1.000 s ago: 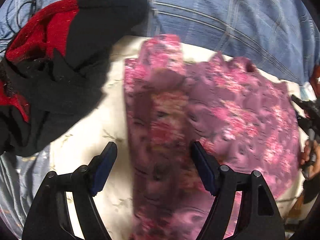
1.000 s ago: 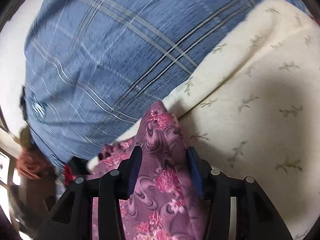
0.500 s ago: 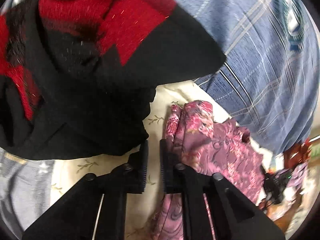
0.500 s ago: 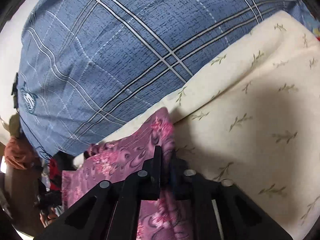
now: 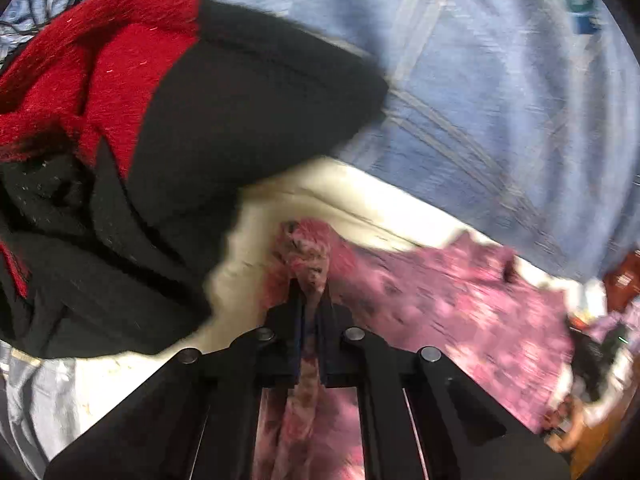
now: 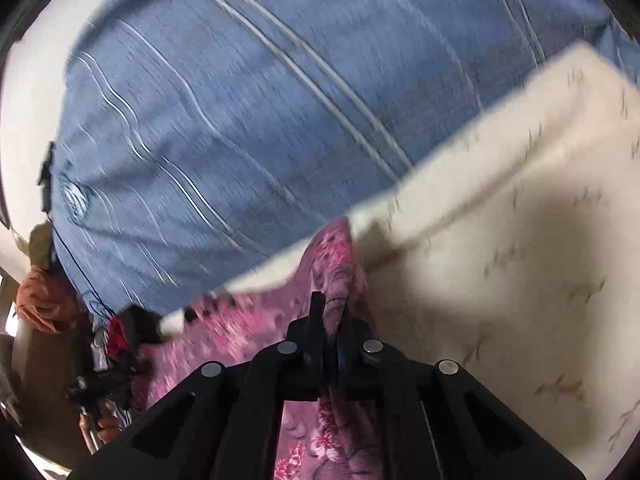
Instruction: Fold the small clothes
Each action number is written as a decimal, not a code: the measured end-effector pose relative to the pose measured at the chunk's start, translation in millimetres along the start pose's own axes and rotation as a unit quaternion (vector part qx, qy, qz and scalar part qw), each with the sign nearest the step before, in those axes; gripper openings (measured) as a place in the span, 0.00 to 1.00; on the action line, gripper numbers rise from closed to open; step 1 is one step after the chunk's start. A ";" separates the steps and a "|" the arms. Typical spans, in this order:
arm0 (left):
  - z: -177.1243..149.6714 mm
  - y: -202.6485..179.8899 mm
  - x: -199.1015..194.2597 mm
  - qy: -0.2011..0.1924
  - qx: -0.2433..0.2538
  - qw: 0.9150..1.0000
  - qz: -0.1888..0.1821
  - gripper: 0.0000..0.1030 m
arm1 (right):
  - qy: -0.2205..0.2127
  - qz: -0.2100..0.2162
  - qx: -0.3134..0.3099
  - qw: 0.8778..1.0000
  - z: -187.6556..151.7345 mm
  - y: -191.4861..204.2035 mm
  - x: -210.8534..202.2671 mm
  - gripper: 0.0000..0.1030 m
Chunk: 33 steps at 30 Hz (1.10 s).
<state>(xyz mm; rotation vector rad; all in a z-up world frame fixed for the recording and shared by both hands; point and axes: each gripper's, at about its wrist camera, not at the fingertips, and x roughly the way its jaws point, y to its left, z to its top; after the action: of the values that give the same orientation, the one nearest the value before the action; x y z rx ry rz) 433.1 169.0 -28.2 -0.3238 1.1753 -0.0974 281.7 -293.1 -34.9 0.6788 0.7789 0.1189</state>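
The left gripper (image 5: 310,308) is clamped fully shut on one bunched corner of the pink cloth (image 5: 460,312); the right gripper (image 6: 330,312) is pinched just as tight on another corner of the cloth (image 6: 224,332). The cloth lies on a cream sheet (image 6: 500,272) over a blue plaid bed cover (image 6: 240,100), its far edge close to the sheet's border, and sags between the two grips.

The step in hand looks like a lift of that edge to carry it over for a fold. To do it well, both grips should rise evenly, keep the edge taut, and stay clear of the red-and-black garment (image 5: 160,140) just beside the left corner.

The cloth's long axis appears to run across, from one gripper to the other; blur hides its exact outline.
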 end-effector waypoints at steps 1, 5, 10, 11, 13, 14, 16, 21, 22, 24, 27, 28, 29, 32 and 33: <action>0.9 3.4 11.5 0.008 -0.002 1.000 0.015 0.05 | -0.004 -0.005 0.007 1.000 1.8 -1.0 2.0 0.04; 4.3 13.1 6.7 0.013 -0.019 1.000 0.013 0.08 | 0.059 -0.061 0.028 0.996 -0.9 -15.7 31.8 0.07; -16.5 48.7 -46.9 0.020 -0.038 0.999 -0.032 0.20 | 0.025 -0.018 0.047 0.998 -8.9 -16.8 -24.2 0.18; -27.2 53.5 -58.5 0.020 -0.035 0.998 -0.040 0.25 | 0.028 -0.017 0.042 0.999 -18.2 -19.3 -43.2 0.25; -58.4 63.4 -84.9 0.013 -0.032 0.998 -0.061 0.49 | 0.030 -0.015 0.039 0.999 -35.2 -24.2 -68.0 0.32; -75.0 65.8 -94.8 0.010 -0.030 0.997 -0.073 0.54 | 0.028 -0.011 0.042 0.999 -46.3 -29.7 -82.4 0.34; -109.1 69.9 -109.3 0.012 -0.027 0.994 -0.101 0.57 | 0.028 -0.003 0.055 0.998 -73.1 -44.9 -111.7 0.37; -167.1 59.3 -96.6 0.039 -0.048 0.986 -0.155 0.64 | 0.034 0.020 0.111 0.993 -127.0 -75.0 -143.3 0.40; -178.1 55.0 -86.0 0.047 -0.060 0.983 -0.165 0.64 | 0.032 0.030 0.121 0.992 -133.9 -72.0 -138.1 0.40; -190.3 54.0 -84.8 0.040 -0.075 0.982 -0.169 0.65 | 0.034 0.058 0.141 0.988 -144.7 -71.9 -137.4 0.41; -182.1 52.2 -84.6 0.022 -0.101 0.979 -0.176 0.59 | 0.029 0.070 0.142 0.987 -149.4 -62.6 -127.1 0.41; -176.3 54.4 -83.9 0.019 -0.114 0.976 -0.184 0.26 | 0.029 0.076 0.142 0.986 -148.3 -59.9 -122.9 0.40; -171.2 55.5 -80.6 0.024 -0.119 0.974 -0.190 0.05 | 0.035 0.089 0.147 0.985 -146.8 -57.2 -117.4 0.28; -160.9 61.7 -89.8 0.021 -0.138 0.972 -0.191 0.03 | 0.022 0.100 0.144 0.984 -135.0 -43.4 -117.0 0.05; -159.7 61.9 -96.8 0.006 -0.128 0.977 -0.171 0.03 | -0.004 0.110 0.136 0.985 -127.6 -36.8 -128.7 0.05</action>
<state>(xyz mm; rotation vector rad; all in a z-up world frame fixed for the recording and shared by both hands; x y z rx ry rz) 243.4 219.6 -15.7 -0.7539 1.1370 -0.2506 97.1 -299.2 -44.2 1.0249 0.7161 0.2136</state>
